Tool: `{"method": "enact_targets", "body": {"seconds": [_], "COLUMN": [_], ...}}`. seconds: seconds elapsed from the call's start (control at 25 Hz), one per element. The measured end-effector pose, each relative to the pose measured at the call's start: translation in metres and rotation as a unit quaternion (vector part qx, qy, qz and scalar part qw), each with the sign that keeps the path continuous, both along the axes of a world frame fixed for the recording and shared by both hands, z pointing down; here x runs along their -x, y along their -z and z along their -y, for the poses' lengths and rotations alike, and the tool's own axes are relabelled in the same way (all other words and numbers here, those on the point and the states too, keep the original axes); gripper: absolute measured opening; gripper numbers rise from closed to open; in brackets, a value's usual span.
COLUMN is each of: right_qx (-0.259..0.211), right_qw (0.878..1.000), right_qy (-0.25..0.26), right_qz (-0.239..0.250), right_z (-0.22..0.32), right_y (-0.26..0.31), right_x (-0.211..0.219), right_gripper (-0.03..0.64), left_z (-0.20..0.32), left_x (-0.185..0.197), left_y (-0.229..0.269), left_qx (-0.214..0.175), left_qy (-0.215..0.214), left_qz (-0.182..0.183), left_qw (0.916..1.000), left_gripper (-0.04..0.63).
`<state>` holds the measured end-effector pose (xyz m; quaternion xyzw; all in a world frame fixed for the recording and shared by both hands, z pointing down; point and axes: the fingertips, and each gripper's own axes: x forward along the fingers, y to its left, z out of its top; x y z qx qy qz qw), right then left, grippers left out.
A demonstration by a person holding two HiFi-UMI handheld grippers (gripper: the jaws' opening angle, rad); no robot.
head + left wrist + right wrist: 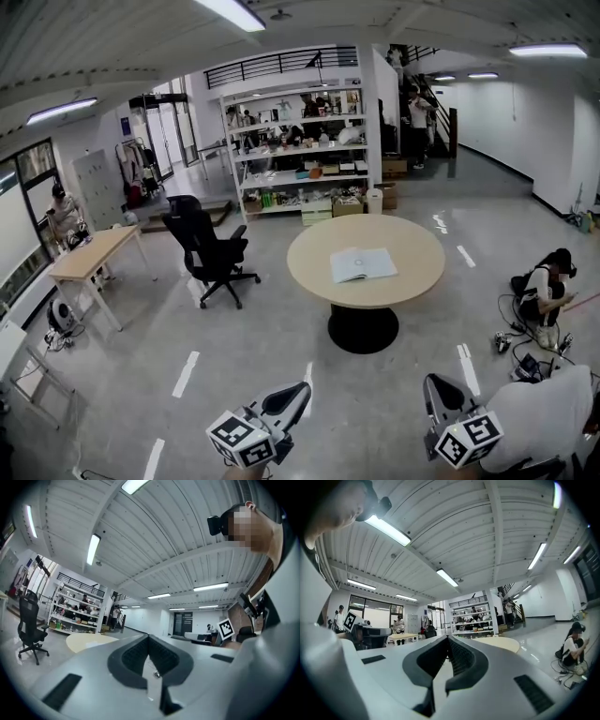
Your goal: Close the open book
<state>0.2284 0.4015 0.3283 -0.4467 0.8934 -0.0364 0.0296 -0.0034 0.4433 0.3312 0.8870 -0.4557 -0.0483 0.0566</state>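
Left tool (304,388) clenched, empty | right tool (431,383) clenched, empty | both cropped below | book (363,263) open, far

I'm seeing the book (363,264) showing matt white paper, the table (314,272) showing a smooth, pale wood-look top, the floor (234,356) gleaming glossy grey, and the left tool (149,637) and right tool (448,639) showing matt grey plastic with ribbed black linings.

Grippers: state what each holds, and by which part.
Nothing. The left gripper and right gripper are both shut and empty; the open book lies on the table.
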Motion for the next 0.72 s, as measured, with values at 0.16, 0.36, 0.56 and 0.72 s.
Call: {"method": "enact_targets", "body": {"seconds": [0.16,0.36,0.56,0.72], "right_qx": [0.008,0.014,0.023,0.026], "right_qw": [1.000,1.000,1.000,1.000], "right_qy": [0.004,0.019,0.013,0.005], "right_qz": [0.011,0.013,0.013,0.003], "right_z": [0.046,0.091,0.161,0.227], "right_y": [-0.004,-0.009,-0.015,-0.014], "right_x": [-0.009,-0.003,0.015,0.037], "right_gripper": [-0.002,-0.002,-0.002,-0.002], "left_z": [0.042,0.093,0.166,0.234], "left_x": [-0.010,-0.016,0.001,0.023], "left_y": [-0.005,-0.012,-0.022,-0.021], "left_qx": [0.015,0.018,0.022,0.015], "left_qy": [0.010,-0.002,-0.004,-0.011], "left_qz": [-0.007,0.008,0.003,0.002], "left_qw": [0.9998,0.9998,0.9997,0.9998], "left_gripper": [-0.014,-0.014,-0.014,-0.014]}}
